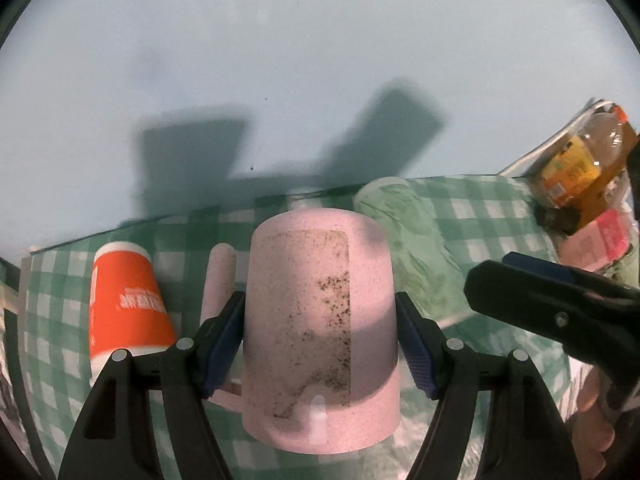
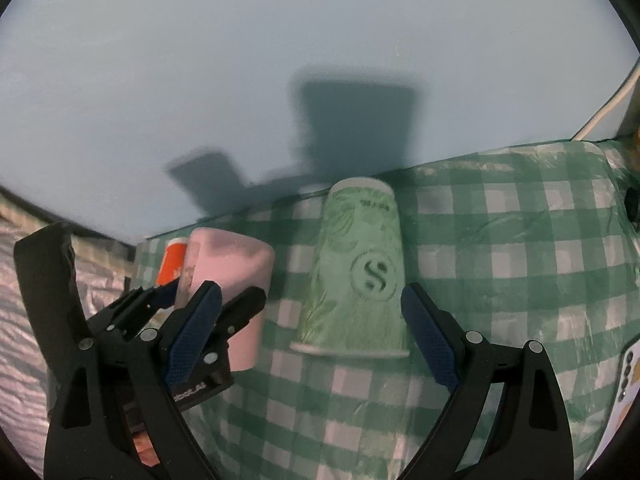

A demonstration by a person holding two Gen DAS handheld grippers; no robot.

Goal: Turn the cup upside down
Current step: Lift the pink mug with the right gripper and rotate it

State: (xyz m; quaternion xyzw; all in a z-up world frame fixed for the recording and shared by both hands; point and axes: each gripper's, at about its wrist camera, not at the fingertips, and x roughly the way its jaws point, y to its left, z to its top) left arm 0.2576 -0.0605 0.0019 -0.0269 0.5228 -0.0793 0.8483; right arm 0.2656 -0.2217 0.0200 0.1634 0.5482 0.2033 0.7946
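Left gripper [image 1: 320, 340] clamped on upside-down pink mug [image 1: 320, 320], orange cup [image 1: 128, 304] just beside it, right gripper [image 2: 310, 334] spread apart before green cup [image 2: 356, 276]

Left of pink cup [image 1: 320, 332]: orange cup [image 1: 128, 304] stands upside down just beside it; only a narrow gap, partly filled by the pink handle [image 1: 218, 280].
Right of pink cup: green cup [image 2: 356, 276] stands mouth-down near it; a strip of checked cloth [image 2: 500, 264] shows between them.
Right of green cup: open cloth on the bench, wide room.
Far right: bottle [image 1: 588, 156] and pink package [image 1: 608, 236] crowd the edge.
Behind: wall [image 2: 280, 60] close behind the cups.
Between the tongs: left tongs [image 1: 320, 344] sit just beside right tongs [image 2: 308, 336].
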